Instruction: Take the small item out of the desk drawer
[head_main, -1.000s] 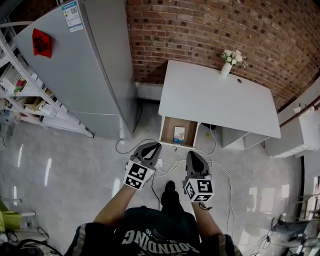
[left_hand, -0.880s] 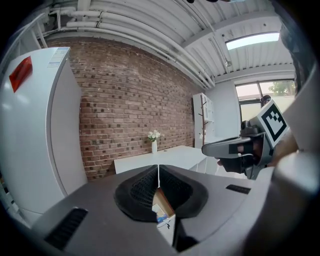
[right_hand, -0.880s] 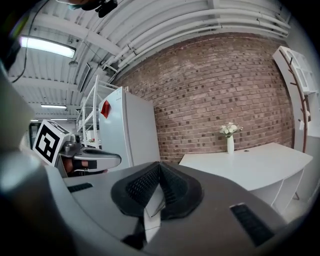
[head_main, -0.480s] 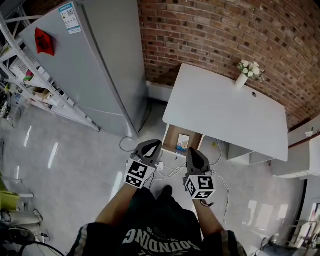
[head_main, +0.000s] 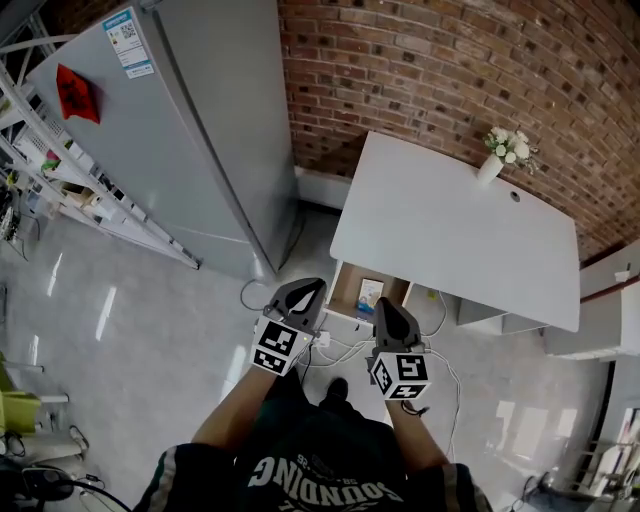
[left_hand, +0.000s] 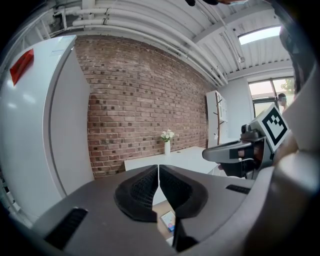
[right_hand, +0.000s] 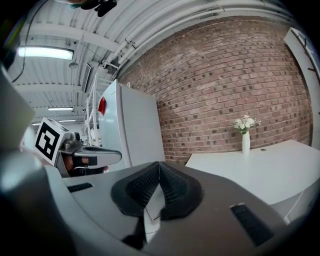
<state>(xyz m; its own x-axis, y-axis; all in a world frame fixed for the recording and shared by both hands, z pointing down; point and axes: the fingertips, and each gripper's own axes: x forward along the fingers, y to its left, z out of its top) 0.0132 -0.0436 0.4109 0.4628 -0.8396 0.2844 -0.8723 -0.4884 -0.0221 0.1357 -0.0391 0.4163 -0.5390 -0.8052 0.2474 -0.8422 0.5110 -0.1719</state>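
The white desk (head_main: 455, 225) stands against the brick wall, its drawer (head_main: 349, 286) pulled open at the near left corner. A small blue-and-white item (head_main: 370, 292) lies inside; in the left gripper view the item (left_hand: 168, 220) shows just below the jaws. My left gripper (head_main: 303, 291) is shut and empty, hovering at the drawer's front left. My right gripper (head_main: 388, 309) is likewise shut and empty, at the drawer's front right. Neither touches the drawer or the item.
A tall grey fridge (head_main: 190, 130) stands left of the desk, with metal shelving (head_main: 60, 190) beyond it. A white vase of flowers (head_main: 492, 162) sits at the desk's back edge. Cables (head_main: 345, 350) lie on the floor under the grippers.
Both grippers have come closer to the desk and now sit at the open drawer's front edge. Their jaws stayed shut.
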